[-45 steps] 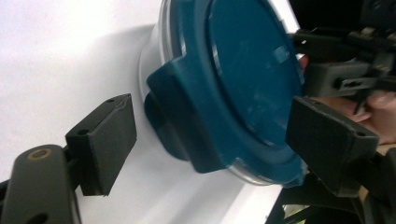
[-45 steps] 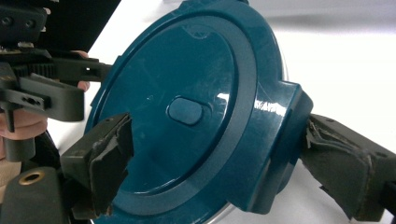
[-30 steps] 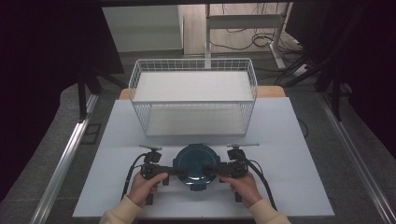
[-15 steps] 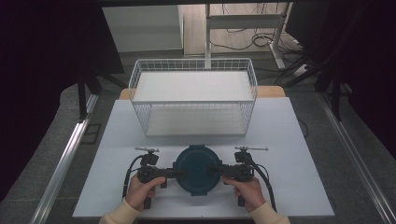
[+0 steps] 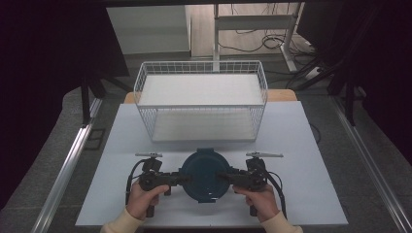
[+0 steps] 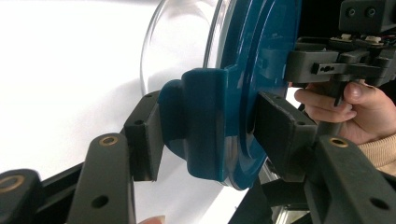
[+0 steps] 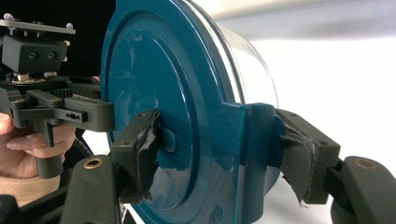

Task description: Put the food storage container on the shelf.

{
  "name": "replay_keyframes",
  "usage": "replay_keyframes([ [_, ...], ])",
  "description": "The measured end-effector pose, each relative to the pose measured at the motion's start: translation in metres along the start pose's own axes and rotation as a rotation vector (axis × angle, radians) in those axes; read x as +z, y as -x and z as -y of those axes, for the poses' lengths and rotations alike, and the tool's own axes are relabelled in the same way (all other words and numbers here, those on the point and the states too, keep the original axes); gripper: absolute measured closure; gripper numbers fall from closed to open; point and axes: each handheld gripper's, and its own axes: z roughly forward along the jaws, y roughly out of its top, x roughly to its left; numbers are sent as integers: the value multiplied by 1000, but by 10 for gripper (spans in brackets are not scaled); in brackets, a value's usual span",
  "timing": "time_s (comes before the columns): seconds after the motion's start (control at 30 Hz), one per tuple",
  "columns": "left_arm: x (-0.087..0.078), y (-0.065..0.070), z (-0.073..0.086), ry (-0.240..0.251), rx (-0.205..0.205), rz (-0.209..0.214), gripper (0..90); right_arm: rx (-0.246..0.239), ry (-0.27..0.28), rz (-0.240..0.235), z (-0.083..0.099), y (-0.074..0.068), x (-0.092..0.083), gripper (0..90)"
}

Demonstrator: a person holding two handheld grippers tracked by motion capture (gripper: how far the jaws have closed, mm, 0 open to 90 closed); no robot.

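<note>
One round container with a blue lid [image 5: 204,175] sits near the table's [image 5: 311,160] front edge, one white wire basket [image 5: 201,106] stands at its back edge, and two grippers, the left gripper [image 5: 187,178] and the right gripper [image 5: 219,176], are each held in one hand.

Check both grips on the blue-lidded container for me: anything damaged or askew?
Yes: the black covering on the right gripper pads is torn and frayed, peeling at the edges where they clamp the lid tab of the container. The left gripper looks intact, with nothing askew.
</note>
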Motion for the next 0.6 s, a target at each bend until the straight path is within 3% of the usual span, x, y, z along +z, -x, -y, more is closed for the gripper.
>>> replay_keyframes([
  [0.1, -6, 10, -3, 24, 37, -3, 449, -54, 34, -2, -5, -11, -10, 340],
  [0.3, -17, 23, -6, 54, 89, -7, 449, -109, 63, -1, -10, -23, -20, 340],
  [0.6, -25, 35, -11, 76, 126, -5, 449, -171, 93, 5, -16, -36, -30, 341],
])
